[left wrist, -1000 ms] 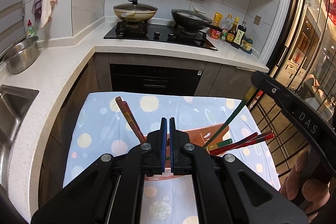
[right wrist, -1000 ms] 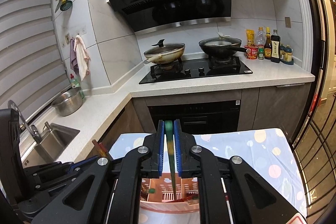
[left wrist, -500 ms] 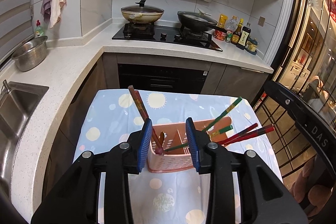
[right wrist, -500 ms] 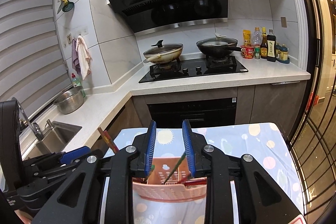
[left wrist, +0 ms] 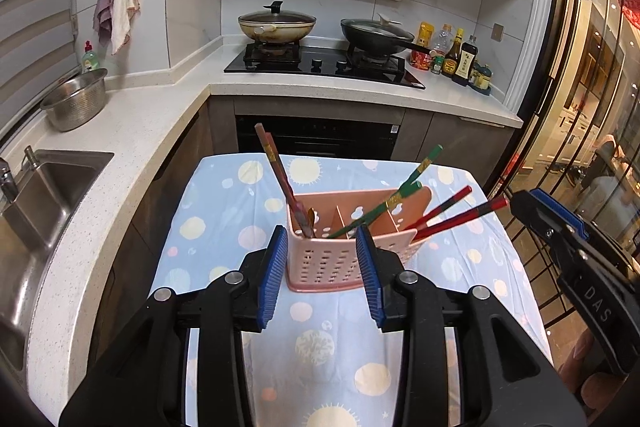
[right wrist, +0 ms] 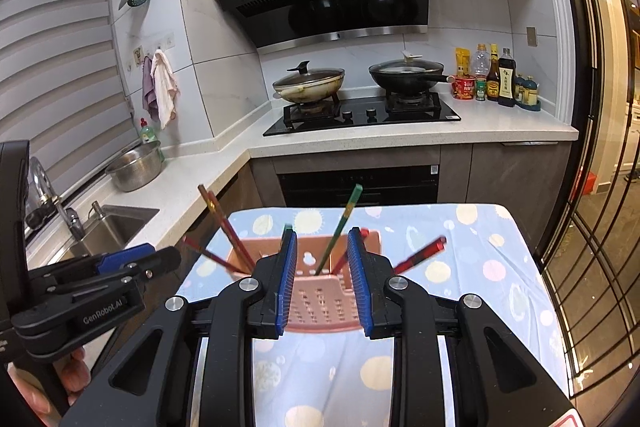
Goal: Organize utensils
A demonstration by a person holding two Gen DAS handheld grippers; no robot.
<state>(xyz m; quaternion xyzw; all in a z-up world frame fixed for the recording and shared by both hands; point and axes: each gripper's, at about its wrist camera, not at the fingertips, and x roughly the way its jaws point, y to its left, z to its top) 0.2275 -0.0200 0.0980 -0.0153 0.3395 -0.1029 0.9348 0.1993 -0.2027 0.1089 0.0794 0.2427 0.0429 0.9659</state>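
Observation:
A pink slotted utensil basket point(left wrist: 344, 259) stands on the table with the blue spotted cloth point(left wrist: 224, 219); it also shows in the right wrist view point(right wrist: 320, 299). It holds brown chopsticks point(left wrist: 280, 175) on the left, green chopsticks point(left wrist: 400, 193) in the middle and red chopsticks point(left wrist: 456, 215) leaning out to the right. My left gripper point(left wrist: 322, 267) is open and empty, pulled back in front of the basket. My right gripper point(right wrist: 322, 279) is open and empty, also just in front of the basket; a green chopstick point(right wrist: 340, 227) stands beyond its jaws.
An L-shaped counter runs behind the table, with a sink point(left wrist: 44, 195), a steel bowl point(left wrist: 76, 103), a hob with two pans point(left wrist: 328, 59) and sauce bottles point(left wrist: 456, 55). Glass doors point(left wrist: 592, 131) stand at the right. Each gripper shows at the edge of the other's view.
Both grippers were shut a second ago, the right one on a green chopstick. Both have opened and drawn back from the basket; the green chopstick now stands in the basket.

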